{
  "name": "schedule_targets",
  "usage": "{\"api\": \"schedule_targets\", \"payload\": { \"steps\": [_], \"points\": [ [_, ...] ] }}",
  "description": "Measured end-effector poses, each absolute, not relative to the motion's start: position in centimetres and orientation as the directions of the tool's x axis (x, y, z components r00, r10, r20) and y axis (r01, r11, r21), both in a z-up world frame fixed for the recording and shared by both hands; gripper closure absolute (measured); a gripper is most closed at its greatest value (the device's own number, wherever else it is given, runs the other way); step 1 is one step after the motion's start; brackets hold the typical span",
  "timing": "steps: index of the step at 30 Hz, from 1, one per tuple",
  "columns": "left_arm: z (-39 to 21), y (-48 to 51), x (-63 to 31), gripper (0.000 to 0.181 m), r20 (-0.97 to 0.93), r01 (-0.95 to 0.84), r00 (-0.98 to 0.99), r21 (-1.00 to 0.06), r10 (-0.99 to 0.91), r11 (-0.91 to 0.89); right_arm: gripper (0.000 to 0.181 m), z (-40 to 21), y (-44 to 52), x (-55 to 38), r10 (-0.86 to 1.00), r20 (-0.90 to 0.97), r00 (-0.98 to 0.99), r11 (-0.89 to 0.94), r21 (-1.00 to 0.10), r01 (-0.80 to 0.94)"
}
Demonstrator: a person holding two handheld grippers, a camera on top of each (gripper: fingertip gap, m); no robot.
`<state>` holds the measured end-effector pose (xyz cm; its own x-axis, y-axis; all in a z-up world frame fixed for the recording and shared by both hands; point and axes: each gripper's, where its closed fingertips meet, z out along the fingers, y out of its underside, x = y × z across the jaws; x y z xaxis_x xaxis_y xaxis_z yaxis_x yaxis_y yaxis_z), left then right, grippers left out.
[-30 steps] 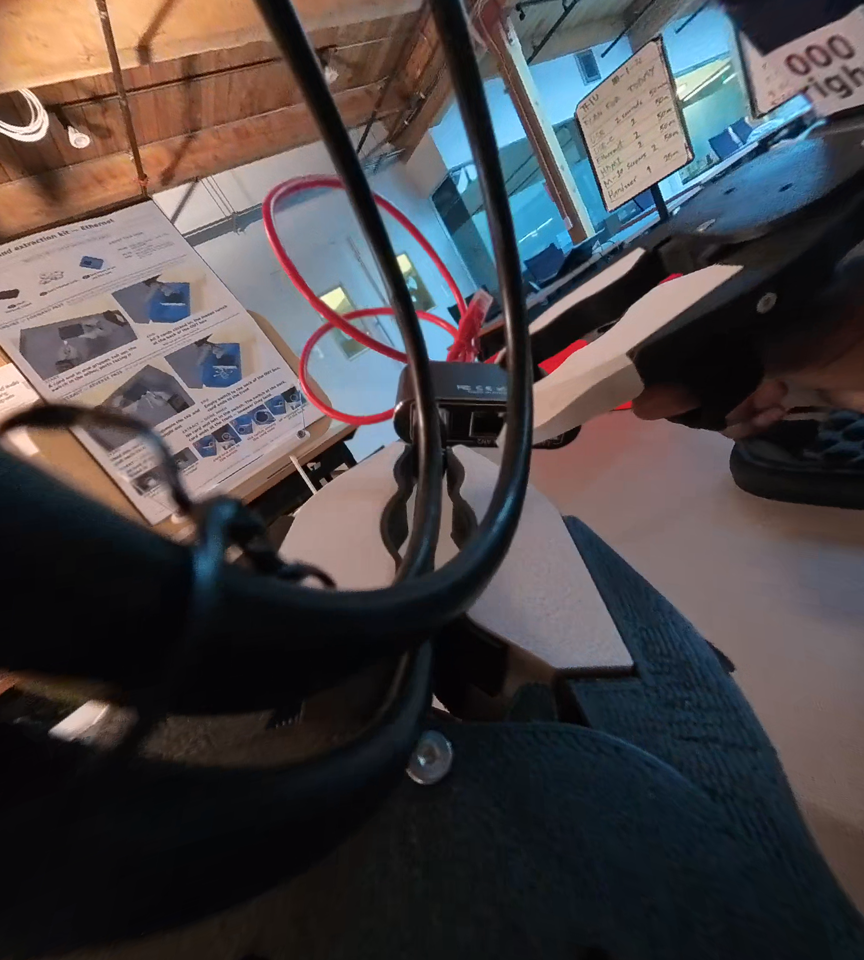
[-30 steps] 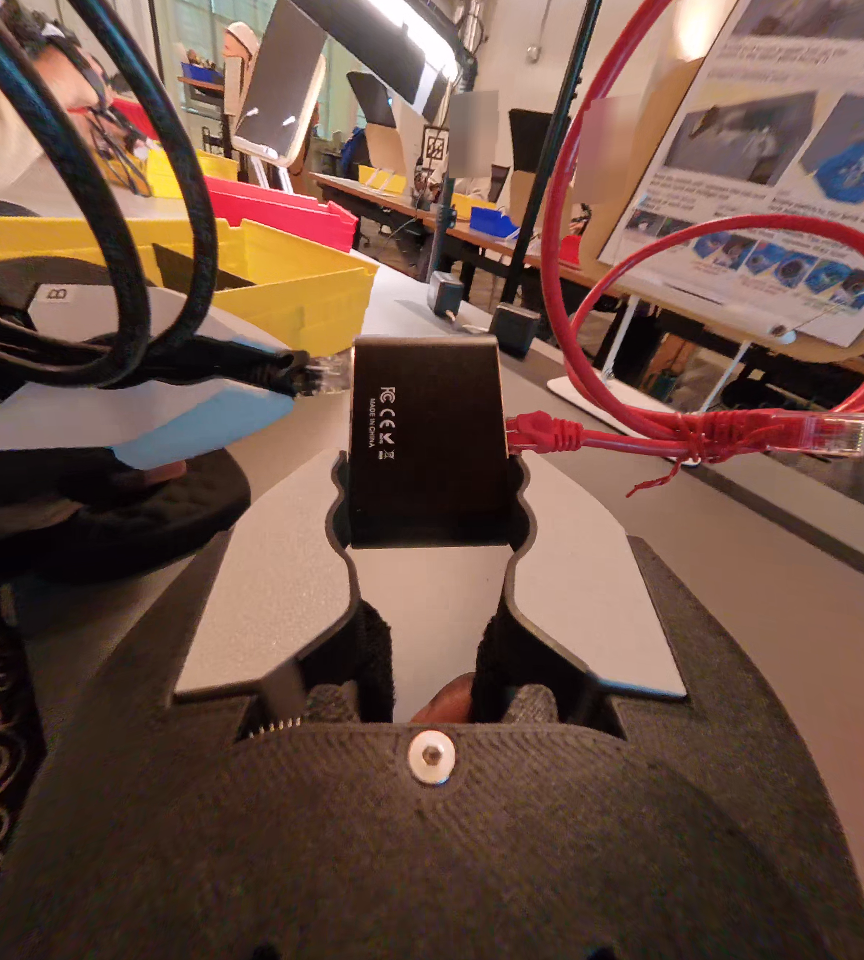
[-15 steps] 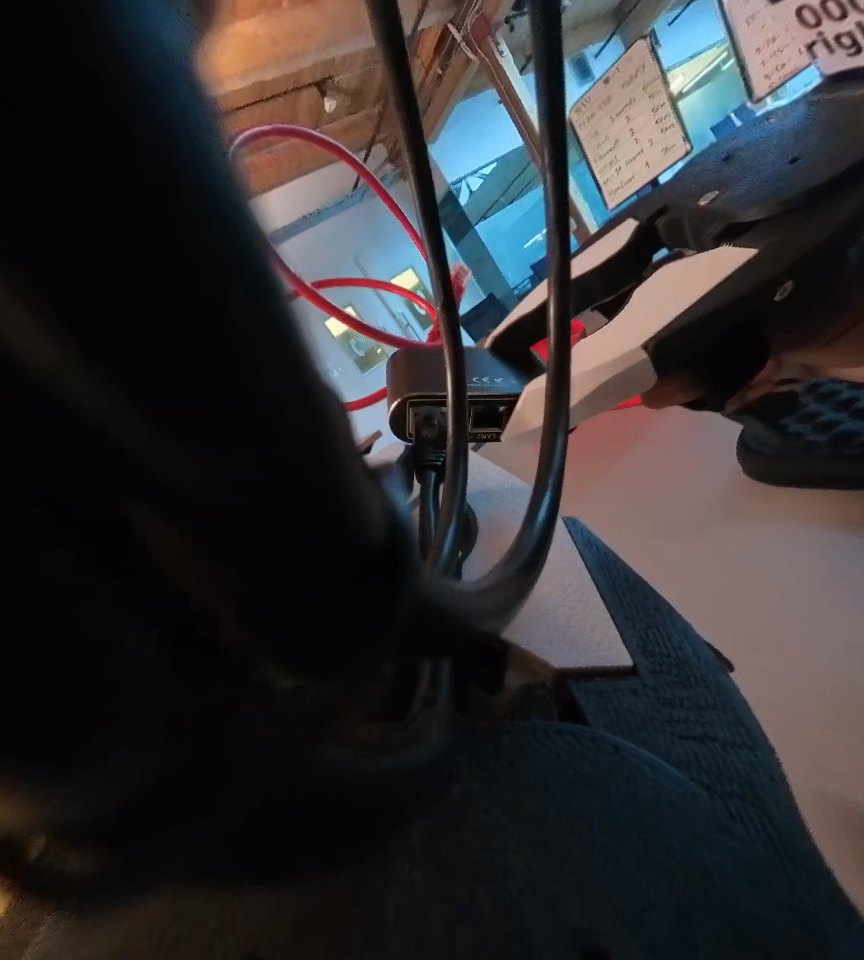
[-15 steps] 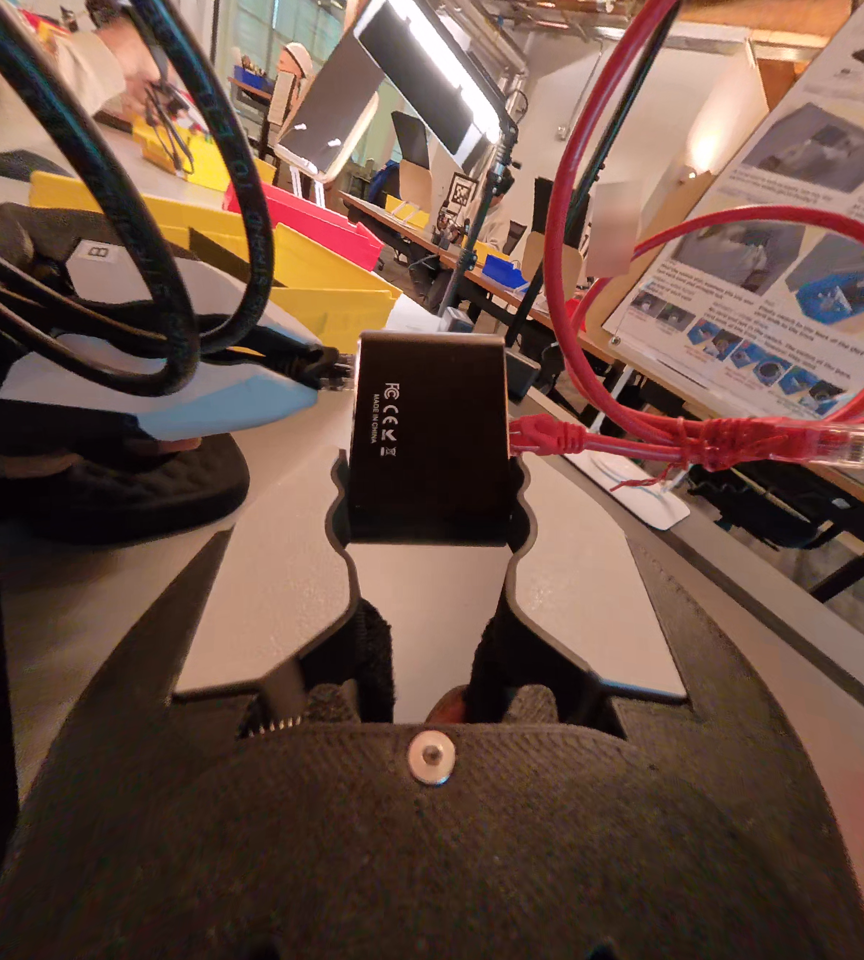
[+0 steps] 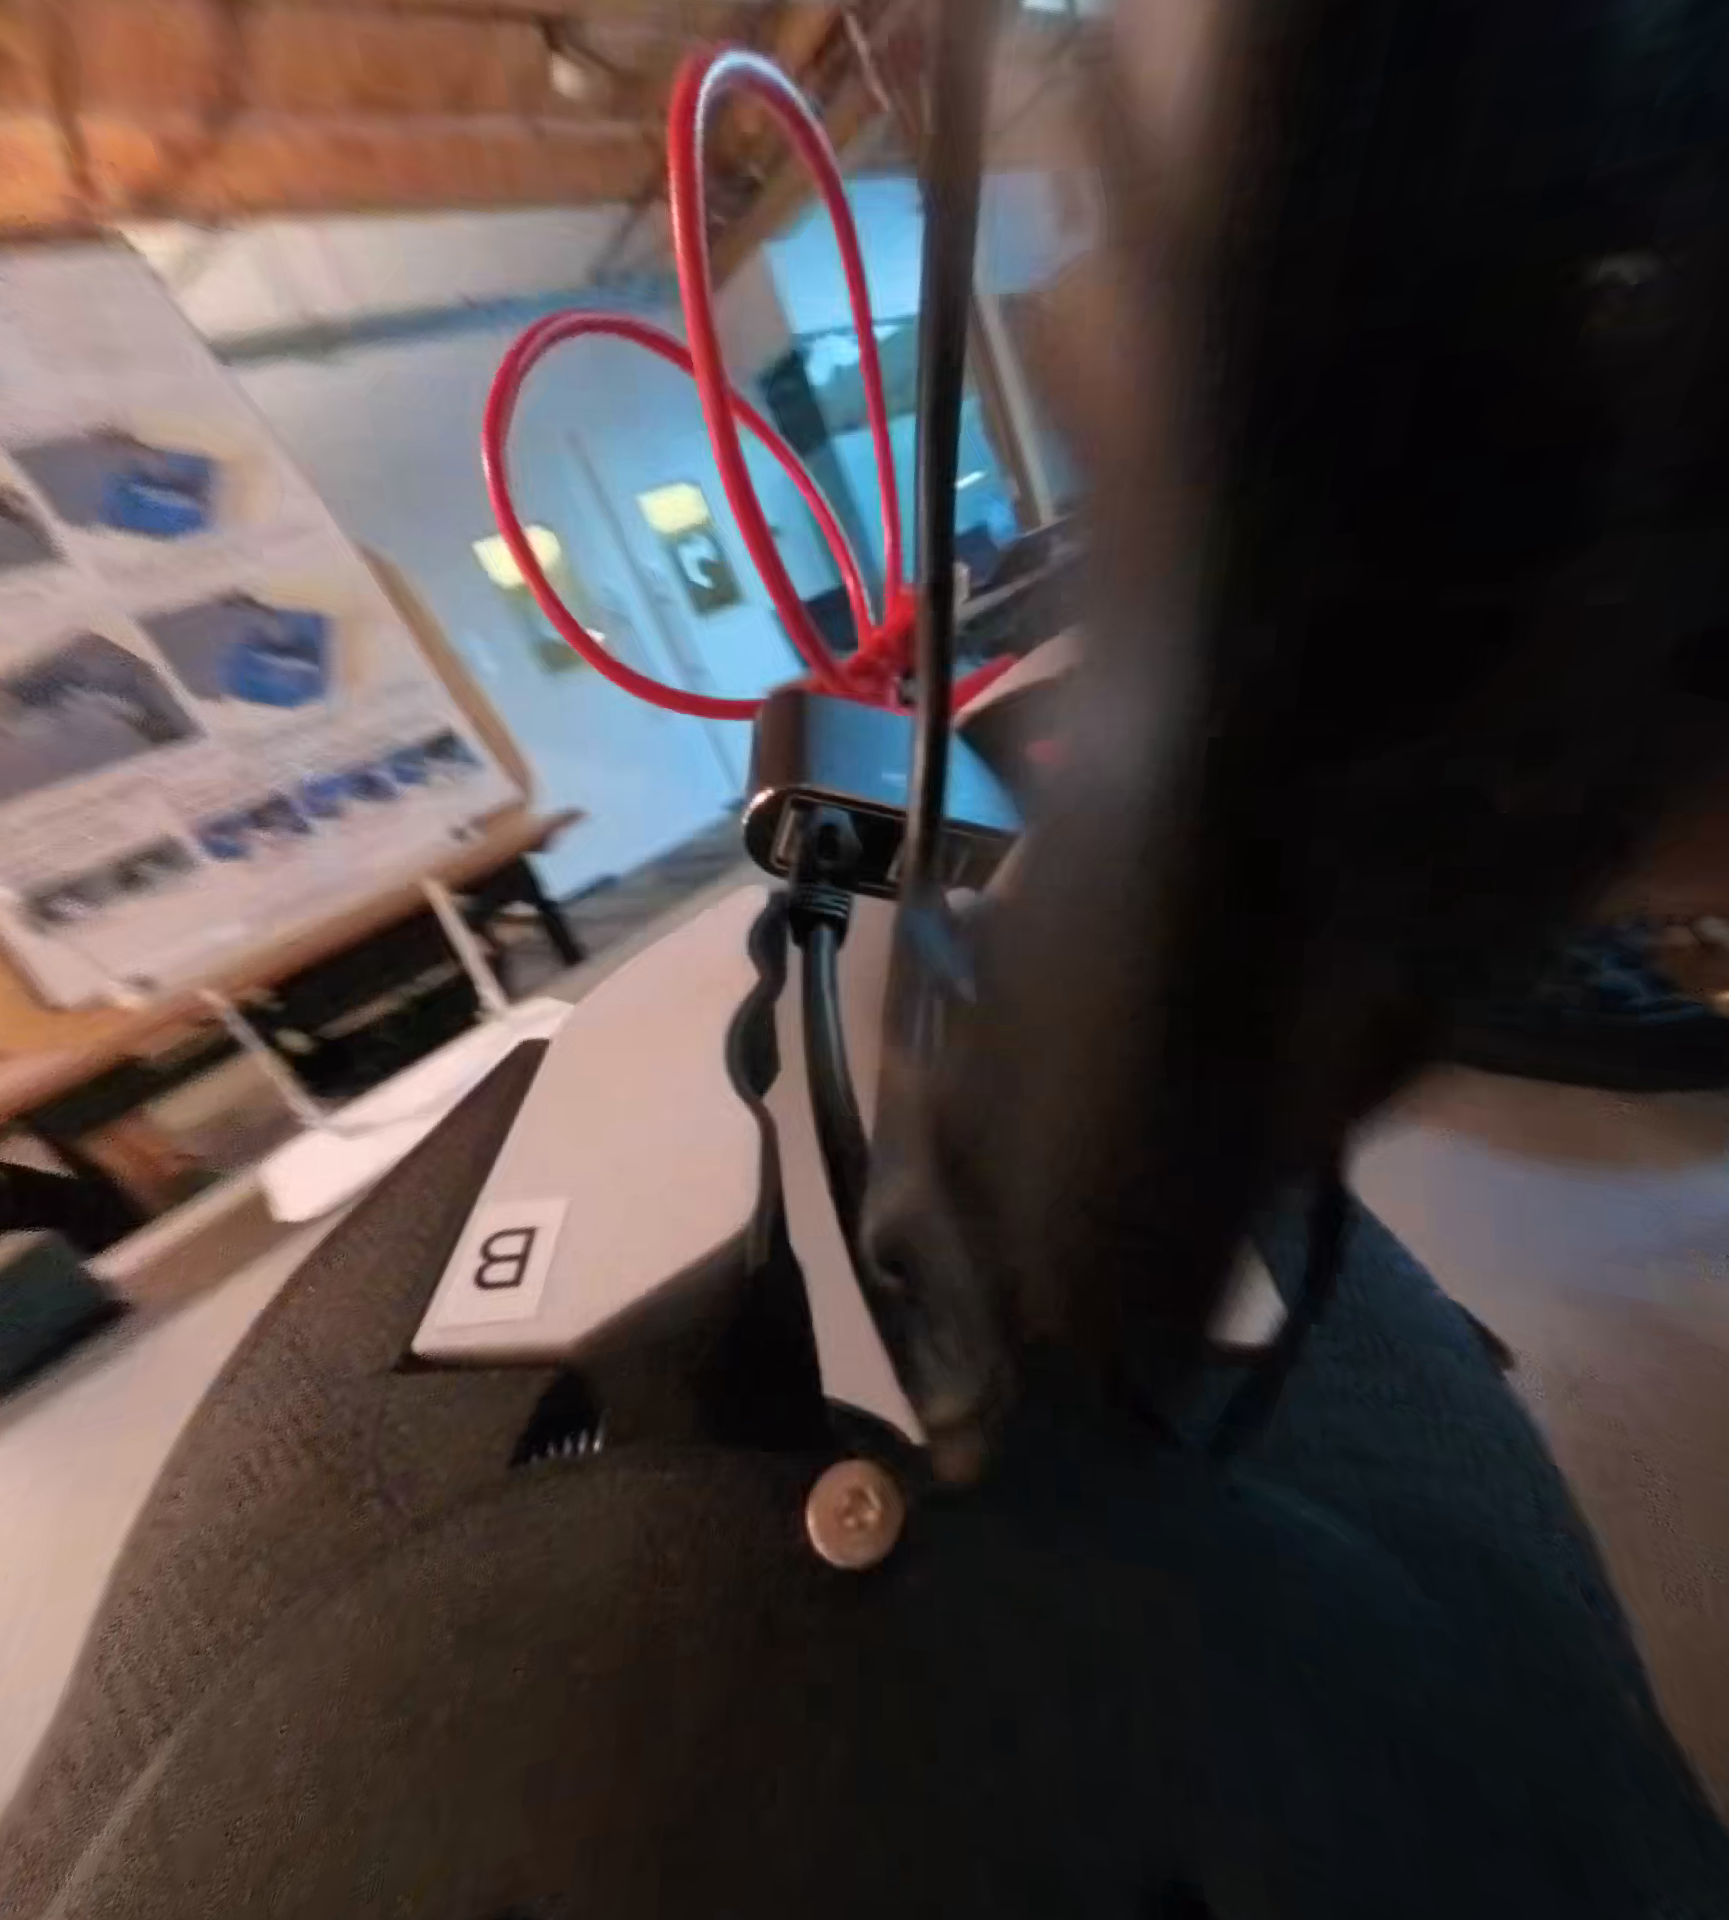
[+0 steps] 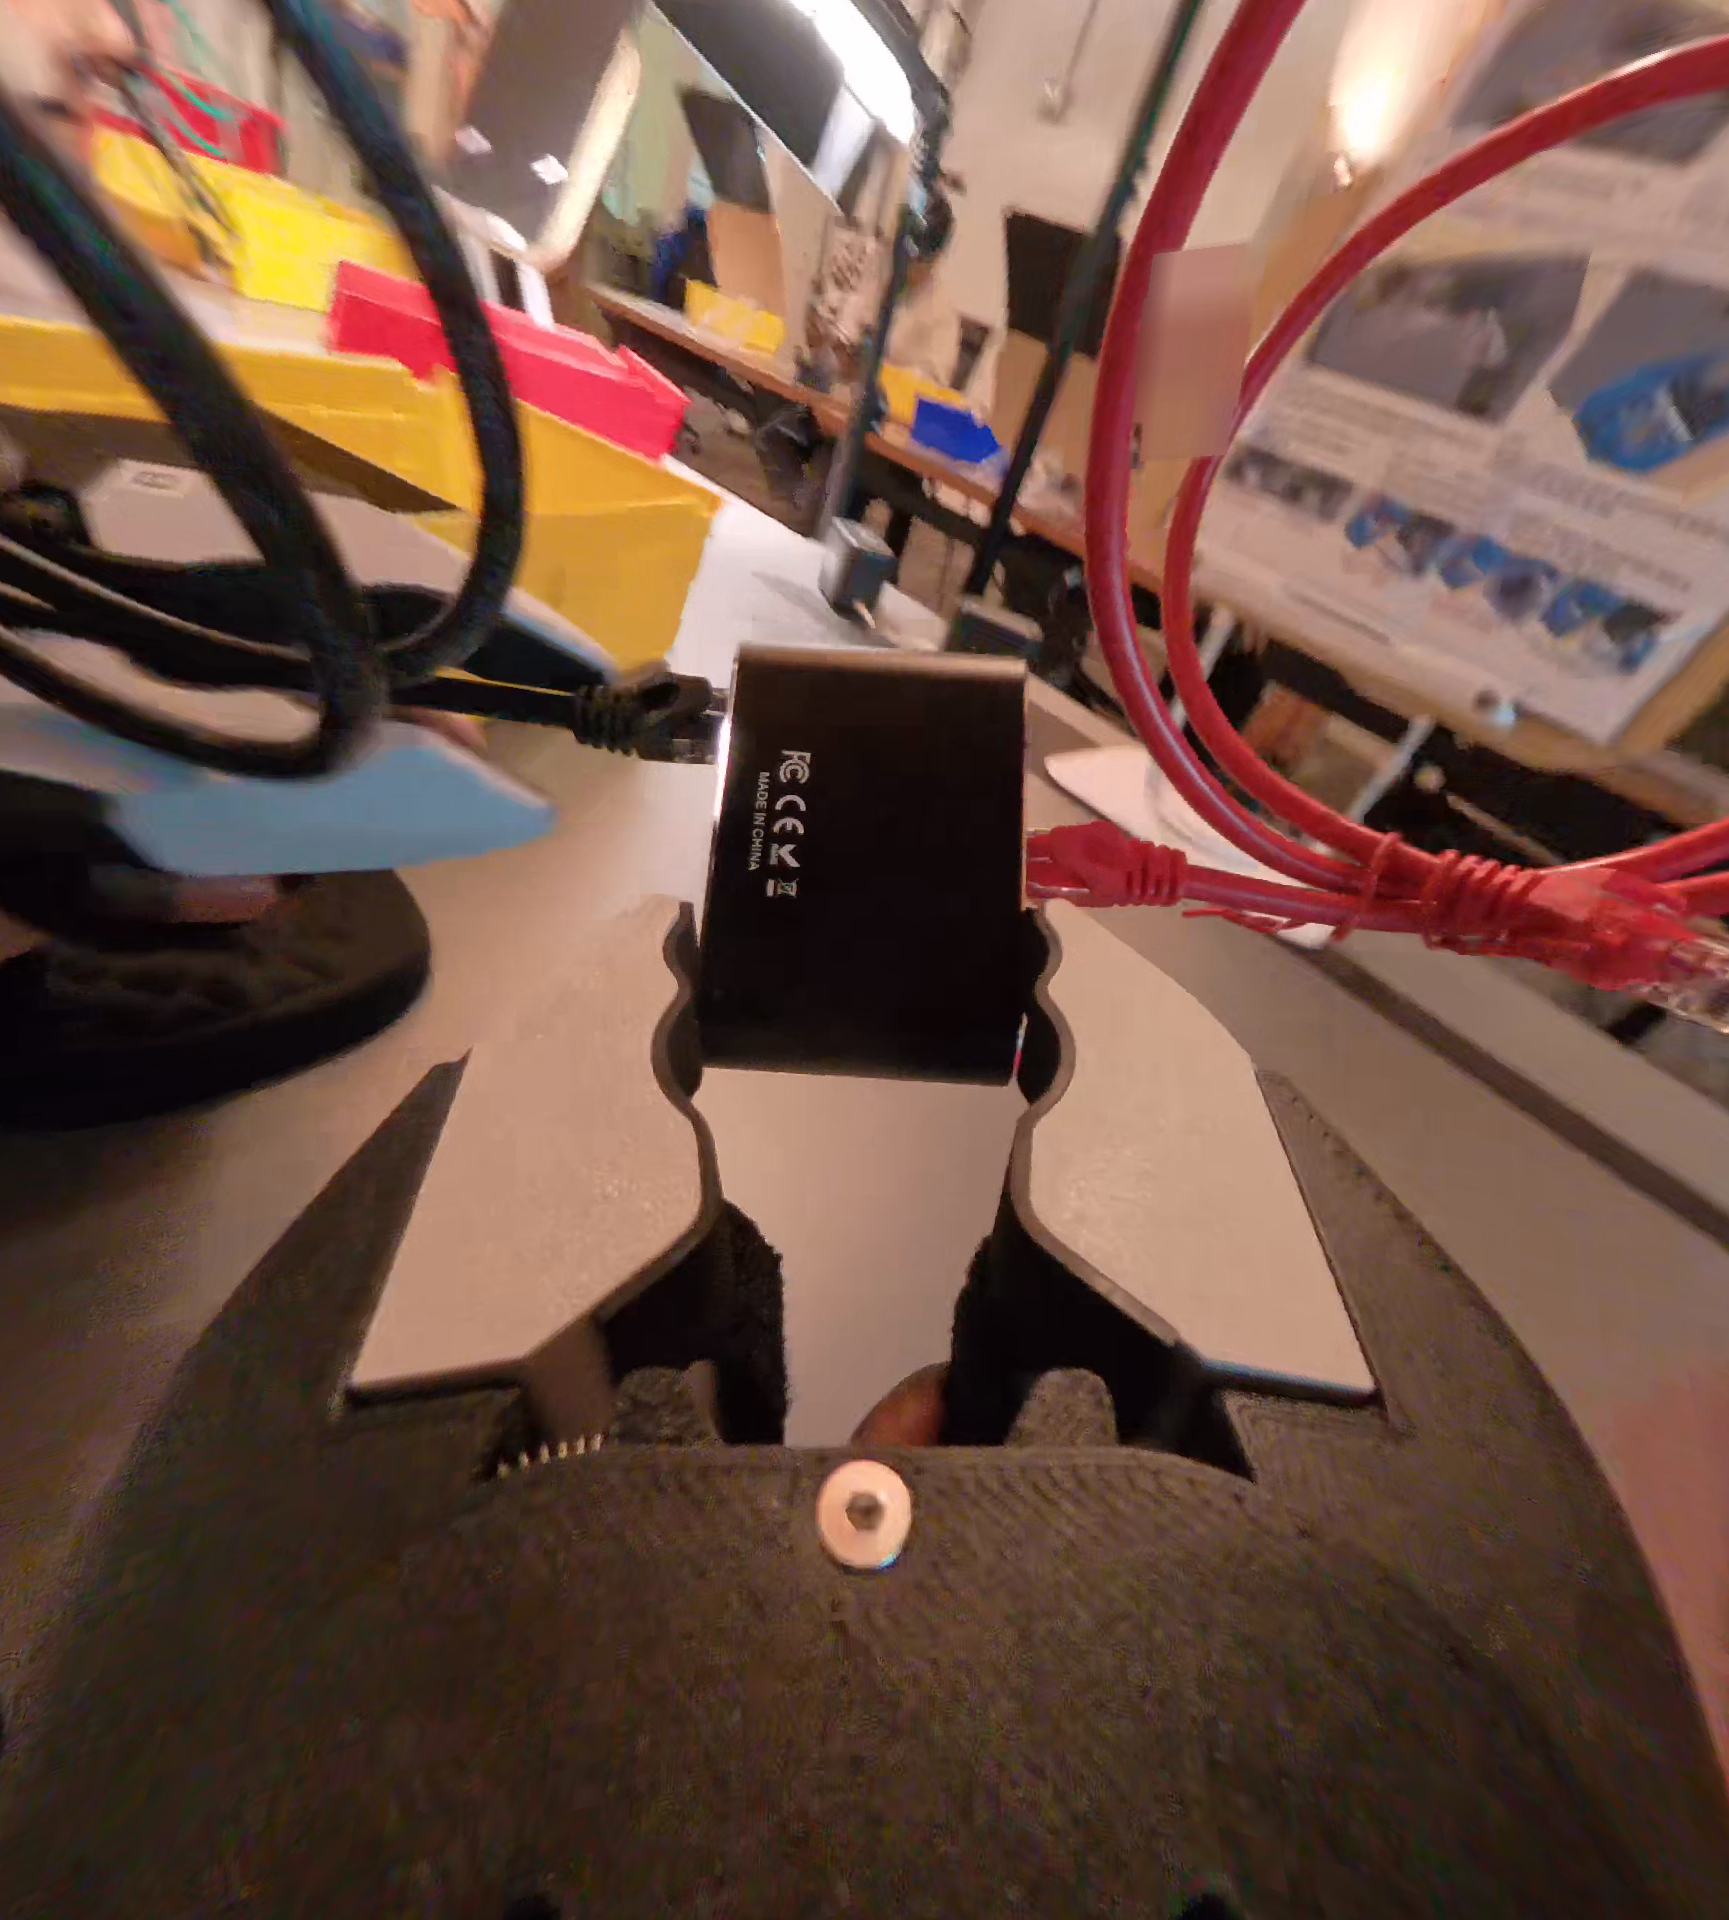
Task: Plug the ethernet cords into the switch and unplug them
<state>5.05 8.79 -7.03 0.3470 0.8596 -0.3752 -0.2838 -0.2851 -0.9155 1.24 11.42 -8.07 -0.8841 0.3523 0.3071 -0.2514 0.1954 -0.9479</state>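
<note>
Yellow bins (image 6: 569, 499) sat along the bench's far left edge with a red bin (image 6: 527, 358) behind them. A poster board (image 6: 1525, 416) leaned past the far right edge, blue bin (image 6: 953, 431) further back.

Both claws: black textured body, grey fingers (image 6: 548, 1195), silver center screw (image 6: 863, 1512).

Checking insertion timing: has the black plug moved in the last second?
Yes. Against the switch, fixed in the right gripper, the black plug moved right, from just short of the switch's left face into its port.
</note>
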Motion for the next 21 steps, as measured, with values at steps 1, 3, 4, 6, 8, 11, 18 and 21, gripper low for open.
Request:
{"api": "schedule_targets", "payload": {
  "steps": [1, 3, 4, 6, 8, 11, 18, 21],
  "points": [
    [-7.4, 8.8, 5.1, 0.151, -0.326, -0.248, 0.403, -0.938, 0.855, -0.24, 0.122, -8.5, 11.9, 0.3, 0.384, 0.293, -0.876, 0.223, -0.95, -0.22],
    [-8.5, 8.2, 5.0, 0.147, -0.241, -0.158, 0.48, -0.97, 0.844, -0.188, 0.122, -9.4, 13.1, -1.5, 0.445, 0.235, -0.864, 0.259, -0.957, -0.126],
    [-8.9, 7.6, 5.0, 0.146, -0.195, -0.104, 0.503, -0.981, 0.842, -0.164, 0.122, -10.1, 13.8, -2.3, 0.47, 0.202, -0.859, 0.279, -0.958, -0.073],
    [-9.5, 6.4, 5.3, 0.146, -0.099, -0.011, 0.534, -0.994, 0.84, -0.11, 0.122, -11.6, 15.1, -3.9, 0.518, 0.169, -0.839, 0.335, -0.942, 0.017],
    [-9.3, 4.9, 5.7, 0.147, -0.016, 0.064, 0.54, -0.996, 0.842, -0.059, 0.122, -13.5, 16.2, -5.2, 0.557, 0.179, -0.811, 0.419, -0.904, 0.088],
    [-8.1, 1.4, 6.3, 0.147, -0.005, 0.098, 0.464, -0.994, 0.886, -0.057, 0.122, -15.9, 16.7, -5.9, 0.569, 0.156, -0.807, 0.483, -0.858, 0.174],
    [-8.4, -11.9, 9.6, 0.144, -0.246, 0.37, -0.002, -0.9, 0.969, -0.228, 0.122, -18.0, 16.5, -5.7, 0.563, 0.119, -0.818, 0.535, -0.807, 0.251],
    [-12.1, -15.5, 11.1, 0.13, -0.163, 0.593, -0.043, -0.798, 0.986, -0.106, 0.122, -17.5, 16.4, -5.7, 0.57, 0.088, -0.817, 0.501, -0.826, 0.26]
  ]
}}
